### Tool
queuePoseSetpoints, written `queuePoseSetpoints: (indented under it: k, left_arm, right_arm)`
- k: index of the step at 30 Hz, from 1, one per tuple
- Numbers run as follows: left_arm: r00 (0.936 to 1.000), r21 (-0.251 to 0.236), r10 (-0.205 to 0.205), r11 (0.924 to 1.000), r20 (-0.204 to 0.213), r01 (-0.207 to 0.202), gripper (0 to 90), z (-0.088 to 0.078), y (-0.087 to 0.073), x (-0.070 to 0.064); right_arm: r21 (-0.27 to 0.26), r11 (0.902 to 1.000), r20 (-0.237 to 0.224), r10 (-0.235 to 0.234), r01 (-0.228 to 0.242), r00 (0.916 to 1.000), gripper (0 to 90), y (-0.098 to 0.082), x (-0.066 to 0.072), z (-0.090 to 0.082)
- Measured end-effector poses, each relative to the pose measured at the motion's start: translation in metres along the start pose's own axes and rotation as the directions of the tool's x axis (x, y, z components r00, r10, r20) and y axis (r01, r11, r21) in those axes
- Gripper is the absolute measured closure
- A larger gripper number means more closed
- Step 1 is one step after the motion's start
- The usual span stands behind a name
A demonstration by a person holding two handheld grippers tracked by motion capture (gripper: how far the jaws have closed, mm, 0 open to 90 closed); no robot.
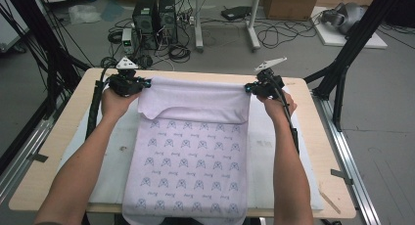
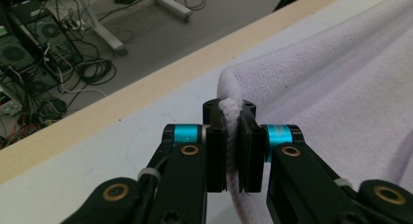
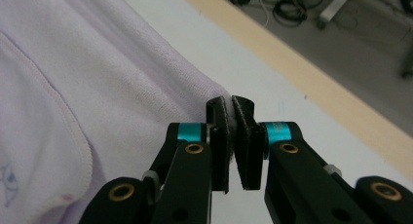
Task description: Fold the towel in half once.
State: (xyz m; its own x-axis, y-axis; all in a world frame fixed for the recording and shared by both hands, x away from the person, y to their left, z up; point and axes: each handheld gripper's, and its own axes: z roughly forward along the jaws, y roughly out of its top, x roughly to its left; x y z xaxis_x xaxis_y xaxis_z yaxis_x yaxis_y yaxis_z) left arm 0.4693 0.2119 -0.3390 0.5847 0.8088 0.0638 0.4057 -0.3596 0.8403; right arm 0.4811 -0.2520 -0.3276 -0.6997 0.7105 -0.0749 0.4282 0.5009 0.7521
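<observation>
A pale lilac towel with a small printed pattern lies on the white mat, its near end hanging over the table's front edge. Its far end is lifted and folded back, so the plain side faces up. My left gripper is shut on the towel's far left corner, the hem pinched between its black pads. My right gripper is shut on the far right corner. Both grippers hold the far edge taut above the table's back part.
A white mat covers the wooden table. Beyond the table's far edge are computer towers, cables, a desk's legs and cardboard boxes on the floor. Black frame posts stand at both sides.
</observation>
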Motion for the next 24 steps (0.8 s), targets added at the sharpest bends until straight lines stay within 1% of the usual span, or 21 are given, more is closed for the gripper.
queuePoseSetpoints:
  k: [1, 2, 3, 4, 5, 6, 7, 8, 9, 10, 11, 12, 13, 14, 15, 16, 18, 20, 22, 23, 24]
  left_arm:
    - [0.9998, 0.027, -0.012, 0.9995, -0.014, 0.012, 69.4, 0.003, -0.004, 0.002]
    - [0.9994, 0.041, -0.031, 0.9987, -0.014, 0.031, 61.3, 0.004, -0.011, 0.005]
    - [0.9987, 0.043, -0.051, 0.9978, -0.001, 0.051, 56.4, 0.004, -0.020, 0.008]
    - [0.9984, 0.048, -0.055, 0.9973, 0.009, 0.055, 54.5, 0.004, -0.025, 0.008]
    - [0.9979, 0.046, -0.062, 0.9971, 0.022, 0.061, 53.0, 0.004, -0.033, 0.009]
    - [0.9971, 0.053, -0.067, 0.9965, 0.035, 0.065, 51.8, 0.004, -0.041, 0.009]
    - [0.9965, 0.061, -0.067, 0.9960, 0.048, 0.064, 51.0, 0.003, -0.049, 0.008]
    - [0.9964, 0.067, -0.062, 0.9960, 0.058, 0.058, 50.9, 0.003, -0.056, 0.007]
    - [0.9957, 0.072, -0.058, 0.9960, 0.071, 0.053, 50.7, 0.002, -0.062, 0.005]
    - [0.9944, 0.069, -0.059, 0.9962, 0.088, 0.053, 50.3, 0.001, -0.067, 0.004]
    - [0.9926, 0.067, -0.060, 0.9963, 0.106, 0.053, 50.0, -0.001, -0.072, 0.002]
    - [0.9911, 0.067, -0.054, 0.9967, 0.121, 0.046, 49.9, -0.002, -0.076, -0.001]
    - [0.9885, 0.064, -0.056, 0.9968, 0.141, 0.048, 49.6, -0.003, -0.079, -0.004]
    - [0.9833, 0.062, -0.064, 0.9966, 0.170, 0.054, 48.8, -0.004, -0.082, -0.006]
    - [0.9772, 0.079, -0.067, 0.9955, 0.202, 0.052, 47.1, -0.004, -0.083, -0.008]
    - [0.9720, 0.090, -0.063, 0.9950, 0.226, 0.043, 46.0, -0.005, -0.084, -0.011]
    - [0.9673, 0.053, -0.026, 0.9985, 0.252, 0.013, 45.3, -0.009, -0.085, -0.019]
    - [0.9583, 0.052, -0.023, 0.9986, 0.285, 0.008, 43.8, -0.011, -0.086, -0.023]
    - [0.9541, 0.054, 0.001, 0.9984, 0.299, -0.018, 42.1, -0.012, -0.089, -0.027]
    - [0.9498, 0.054, 0.005, 0.9983, 0.313, -0.023, 42.1, -0.011, -0.090, -0.028]
    - [0.9458, 0.054, 0.003, 0.9983, 0.325, -0.021, 42.1, -0.010, -0.091, -0.028]
  right_arm:
    - [0.008, 0.9999, 0.000, 0.015, -0.015, 0.9999, 73.5, -0.003, -0.001, 0.003]
    - [0.028, 0.9994, 0.004, 0.020, -0.020, 0.9998, 69.9, -0.008, -0.001, 0.007]
    - [0.043, 0.9987, 0.007, 0.027, -0.027, 0.9996, 66.9, -0.015, 0.000, 0.010]
    - [0.042, 0.9979, -0.005, 0.050, -0.049, 0.9988, 63.7, -0.024, -0.001, 0.013]
    - [0.031, 0.9972, -0.020, 0.069, -0.068, 0.9974, 60.5, -0.030, 0.000, 0.014]
    - [0.047, 0.9935, -0.063, 0.106, -0.103, 0.9924, 57.3, -0.035, -0.001, 0.018]
    - [0.082, 0.9890, -0.098, 0.131, -0.123, 0.9865, 54.4, -0.038, 0.000, 0.022]
    - [0.109, 0.9872, -0.121, 0.130, -0.117, 0.9841, 54.4, -0.041, 0.003, 0.024]
    - [0.103, 0.9907, -0.139, 0.103, -0.090, 0.9848, 54.4, -0.043, 0.009, 0.026]
    - [0.068, 0.9961, -0.124, 0.064, -0.056, 0.9902, 54.8, -0.047, 0.018, 0.025]
    - [0.041, 0.9984, -0.130, 0.043, -0.038, 0.9906, 54.4, -0.050, 0.024, 0.024]
    - [0.027, 0.9983, -0.164, 0.056, -0.052, 0.9849, 52.7, -0.053, 0.028, 0.025]
    - [0.034, 0.9973, -0.189, 0.070, -0.065, 0.9795, 50.6, -0.055, 0.032, 0.027]
    - [0.043, 0.9970, -0.190, 0.072, -0.064, 0.9792, 49.6, -0.058, 0.036, 0.028]
    - [0.040, 0.9976, -0.188, 0.063, -0.057, 0.9801, 49.7, -0.061, 0.040, 0.029]
    - [0.036, 0.9980, -0.197, 0.059, -0.053, 0.9786, 49.5, -0.064, 0.044, 0.029]
    - [0.040, 0.9971, -0.207, 0.072, -0.065, 0.9757, 48.1, -0.069, 0.050, 0.029]
    - [0.047, 0.9973, -0.209, 0.065, -0.056, 0.9758, 47.8, -0.076, 0.053, 0.029]
    - [0.063, 0.9968, -0.200, 0.061, -0.050, 0.9778, 46.9, -0.083, 0.054, 0.030]
    - [0.075, 0.9957, -0.198, 0.068, -0.054, 0.9779, 46.9, -0.086, 0.055, 0.030]
    - [0.074, 0.9954, -0.202, 0.075, -0.061, 0.9765, 46.9, -0.089, 0.054, 0.031]
